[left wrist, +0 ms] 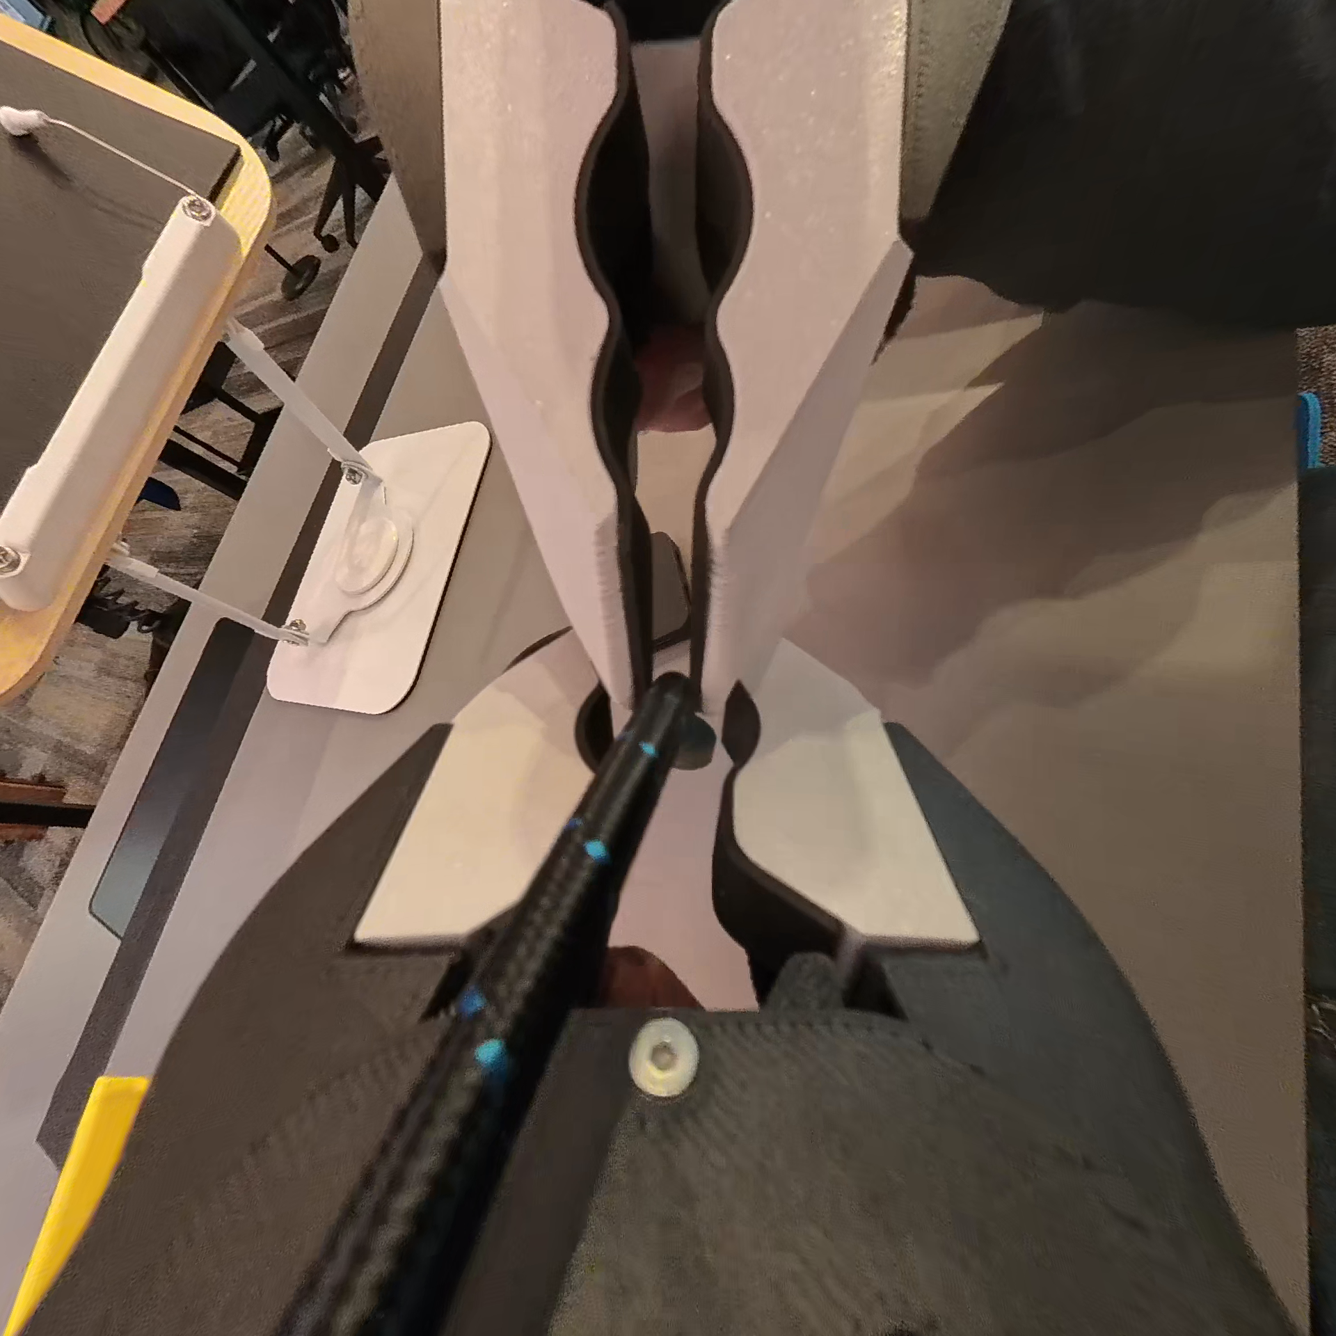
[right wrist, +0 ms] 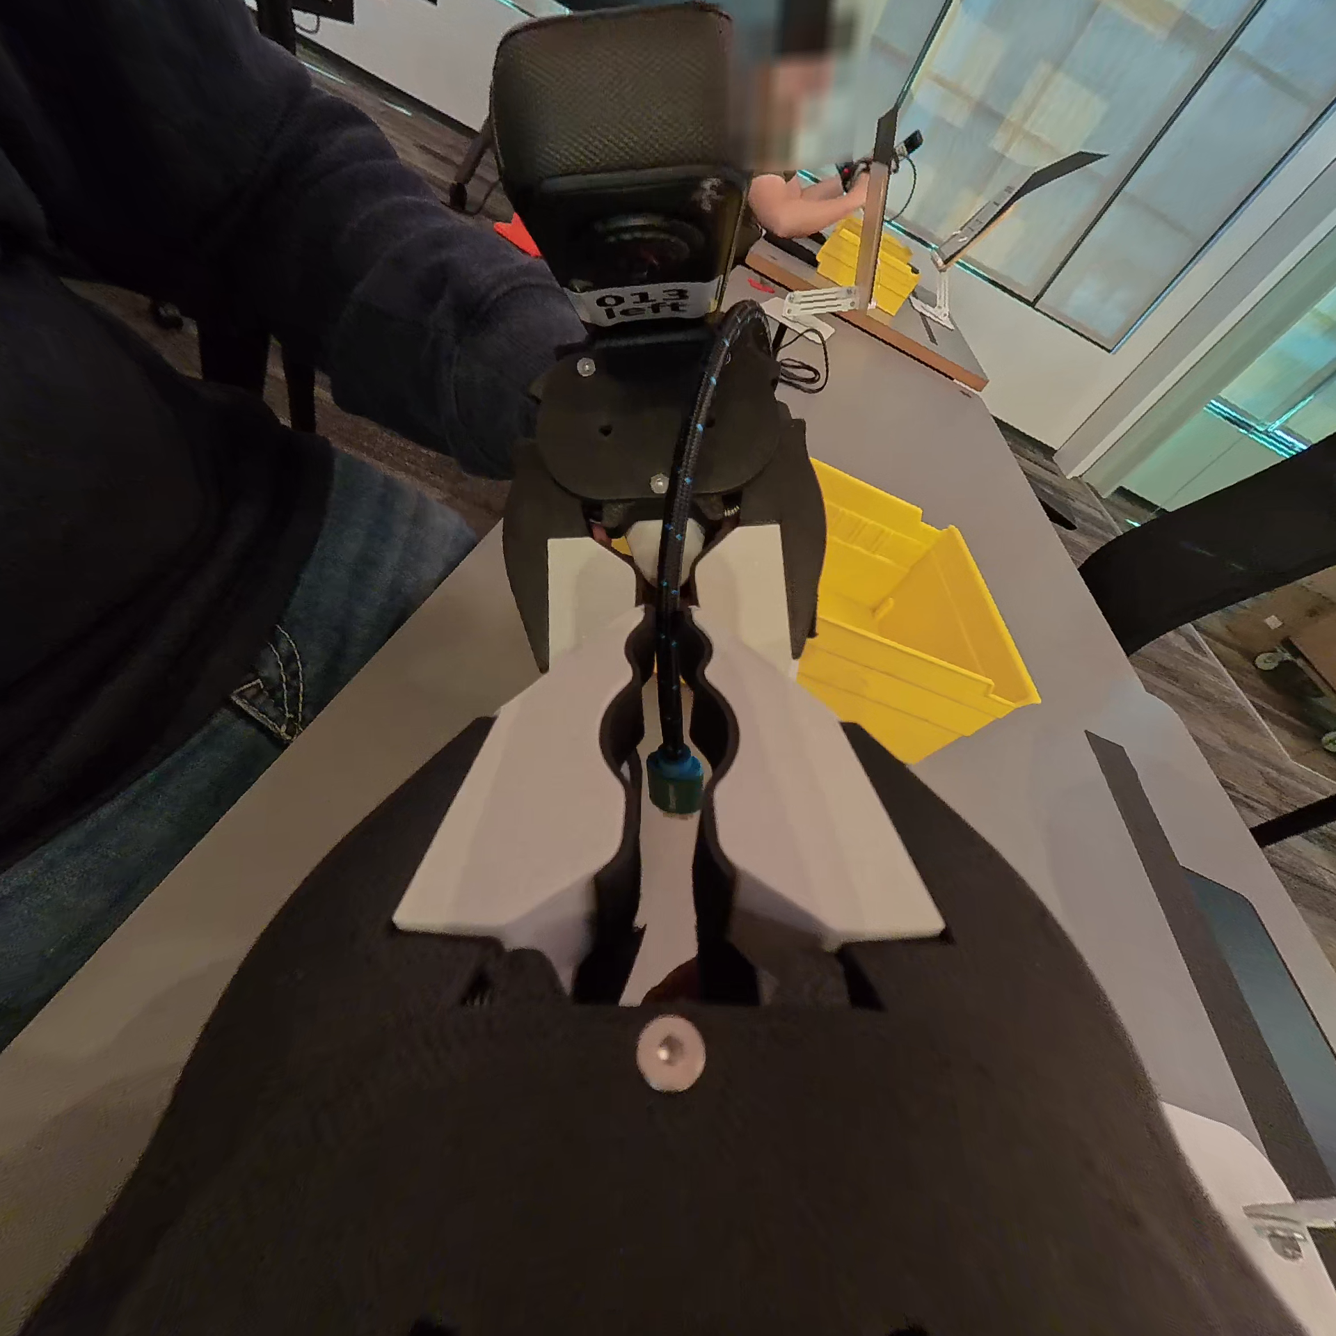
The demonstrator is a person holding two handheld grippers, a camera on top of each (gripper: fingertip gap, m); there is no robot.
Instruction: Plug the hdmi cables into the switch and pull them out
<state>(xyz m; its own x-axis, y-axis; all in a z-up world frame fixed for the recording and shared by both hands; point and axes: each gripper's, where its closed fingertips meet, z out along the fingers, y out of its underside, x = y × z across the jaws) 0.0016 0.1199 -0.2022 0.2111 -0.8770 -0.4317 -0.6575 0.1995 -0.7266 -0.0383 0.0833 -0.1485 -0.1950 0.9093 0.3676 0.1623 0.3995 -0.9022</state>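
Above the grey table (right wrist: 940, 434), grippers tip to tip: right gripper (right wrist: 669, 651) fingers are closed on the blue collar (right wrist: 676, 784) of the HDMI cable (right wrist: 683, 448). The collar is seated in a pad recess, back from the tips; judged a firm hold for pushing or pulling. Left gripper (left wrist: 669, 723) fingers stand slightly apart, with the cable running between them without clear contact, probably guiding slack; switch not visible.
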